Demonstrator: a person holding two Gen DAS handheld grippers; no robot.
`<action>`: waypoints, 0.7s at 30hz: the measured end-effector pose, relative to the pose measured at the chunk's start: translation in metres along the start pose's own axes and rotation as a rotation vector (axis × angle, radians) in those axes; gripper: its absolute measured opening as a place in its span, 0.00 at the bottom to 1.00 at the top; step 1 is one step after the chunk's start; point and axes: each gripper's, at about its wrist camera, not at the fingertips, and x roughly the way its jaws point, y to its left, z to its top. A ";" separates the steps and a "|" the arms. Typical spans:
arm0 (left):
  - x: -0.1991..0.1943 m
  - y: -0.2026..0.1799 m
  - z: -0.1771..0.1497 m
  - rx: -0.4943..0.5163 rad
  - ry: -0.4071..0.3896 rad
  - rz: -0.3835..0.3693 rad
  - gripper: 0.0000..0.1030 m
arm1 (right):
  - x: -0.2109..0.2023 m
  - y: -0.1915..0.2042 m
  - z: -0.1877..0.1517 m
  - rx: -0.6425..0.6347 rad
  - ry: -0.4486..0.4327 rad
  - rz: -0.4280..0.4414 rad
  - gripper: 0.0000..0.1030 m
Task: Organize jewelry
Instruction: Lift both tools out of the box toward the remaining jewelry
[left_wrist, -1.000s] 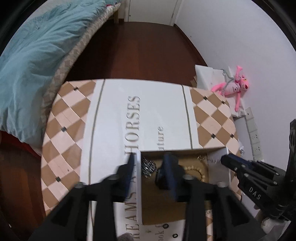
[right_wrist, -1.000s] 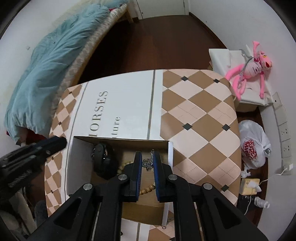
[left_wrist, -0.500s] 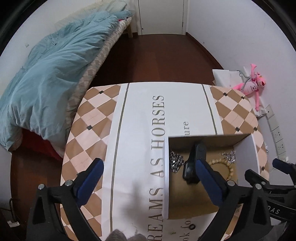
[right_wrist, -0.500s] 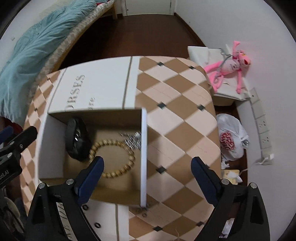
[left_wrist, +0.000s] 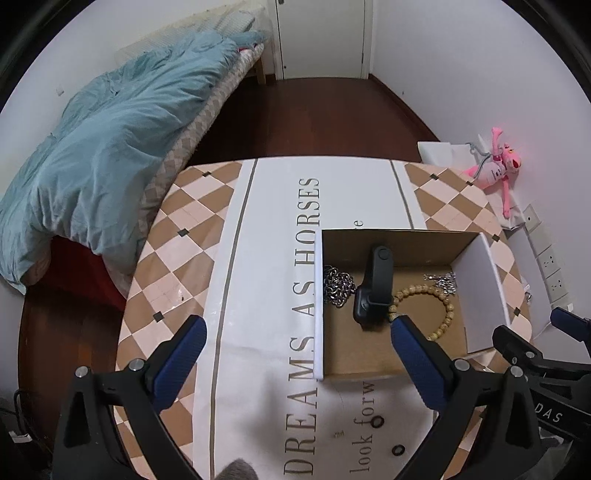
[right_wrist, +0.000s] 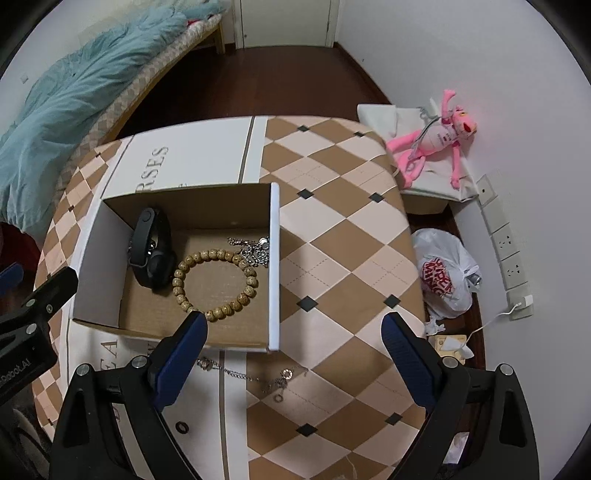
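Observation:
An open cardboard box (left_wrist: 318, 295) (right_wrist: 274, 266) stands on the table. Inside lie a black smartwatch (left_wrist: 375, 291) (right_wrist: 151, 254), a wooden bead bracelet (left_wrist: 441, 299) (right_wrist: 214, 282), a heavy silver chain (left_wrist: 338, 286) and a small silver chain (left_wrist: 443, 282) (right_wrist: 253, 251). A thin silver chain (right_wrist: 247, 374) and small rings (left_wrist: 376, 421) (right_wrist: 181, 427) lie on the table in front of the box. My left gripper (left_wrist: 297, 362) is open and empty above the box's near left corner. My right gripper (right_wrist: 291, 356) is open and empty above the box's near right corner.
The table has a checkered cloth (right_wrist: 332, 229) with a white lettered runner (left_wrist: 273, 258). A bed with a teal duvet (left_wrist: 110, 147) stands left. A pink plush toy (right_wrist: 439, 136), a plastic bag (right_wrist: 443, 277) and wall sockets (right_wrist: 506, 243) are at the right.
Both grippers have opened wide and pulled back up out of the box. The small silver chain the right gripper held now lies in the box by its right wall.

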 end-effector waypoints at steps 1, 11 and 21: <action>-0.004 0.000 -0.001 -0.004 -0.005 -0.003 0.99 | -0.005 -0.001 -0.001 0.003 -0.011 -0.001 0.94; -0.065 -0.003 -0.017 0.005 -0.103 -0.032 0.99 | -0.078 -0.014 -0.020 0.040 -0.154 -0.015 0.94; -0.115 -0.007 -0.036 0.012 -0.149 -0.064 0.99 | -0.131 -0.022 -0.048 0.061 -0.239 -0.013 0.94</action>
